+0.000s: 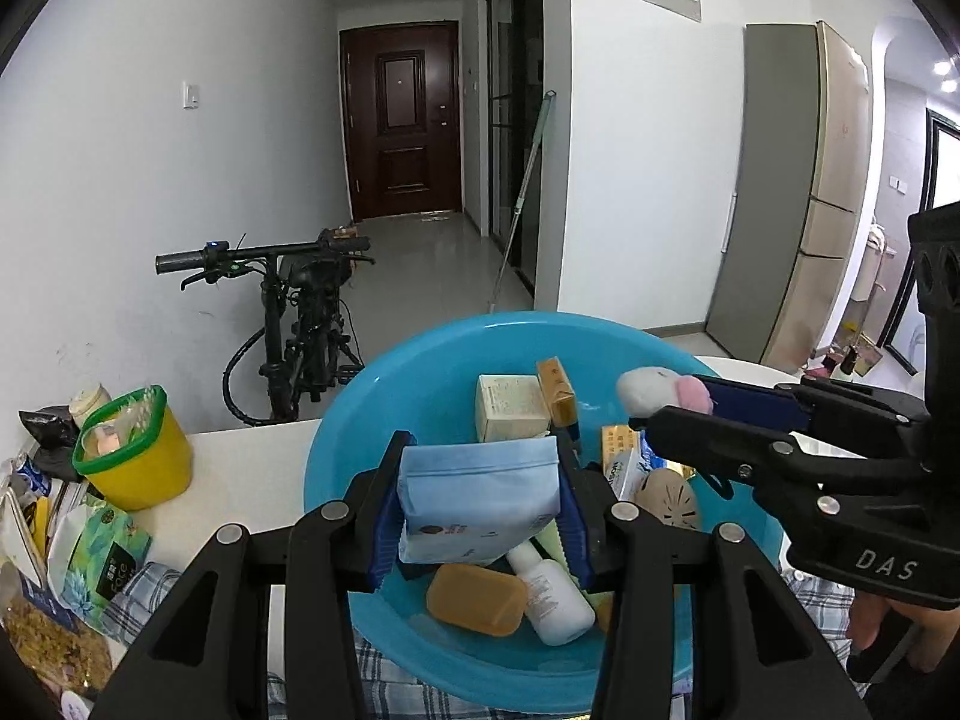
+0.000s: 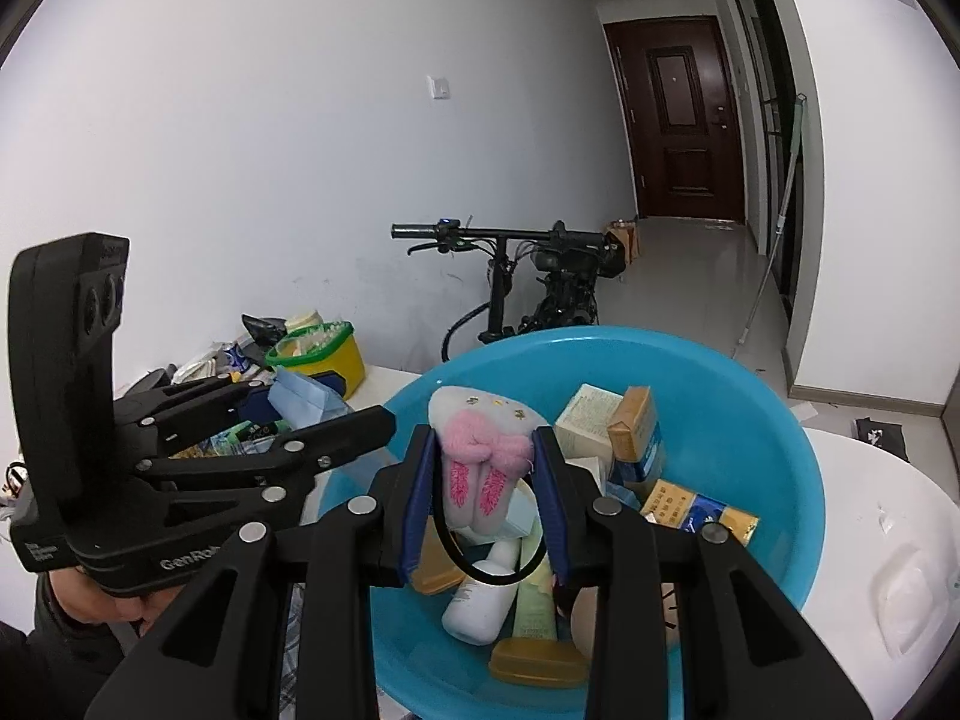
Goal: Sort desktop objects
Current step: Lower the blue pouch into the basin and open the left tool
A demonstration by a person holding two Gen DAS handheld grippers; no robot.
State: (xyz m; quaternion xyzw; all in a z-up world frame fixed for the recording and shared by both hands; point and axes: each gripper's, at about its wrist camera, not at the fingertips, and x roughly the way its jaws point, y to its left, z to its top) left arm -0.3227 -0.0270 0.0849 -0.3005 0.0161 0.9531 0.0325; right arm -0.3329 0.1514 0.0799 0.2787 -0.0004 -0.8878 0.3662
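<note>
My left gripper (image 1: 480,450) is shut on a light blue pouch (image 1: 477,498) and holds it over the near side of a blue basin (image 1: 348,420). My right gripper (image 2: 485,441) is shut on a grey and pink plush hair tie (image 2: 480,456) with a black elastic loop, held over the same basin (image 2: 768,396). In the basin lie a white bottle (image 1: 555,597), an orange soap bar (image 1: 477,599), a cream box (image 1: 510,408), a tan box (image 1: 557,391) and a yellow-blue pack (image 2: 699,510). The right gripper also shows in the left wrist view (image 1: 672,402), the left one in the right wrist view (image 2: 336,402).
A yellow cup with a green rim (image 1: 135,450) stands on the white table (image 1: 252,462) left of the basin, beside packets and a green sachet (image 1: 102,558). A checked cloth (image 1: 150,588) lies under the basin. A bicycle (image 1: 300,312) stands by the wall behind.
</note>
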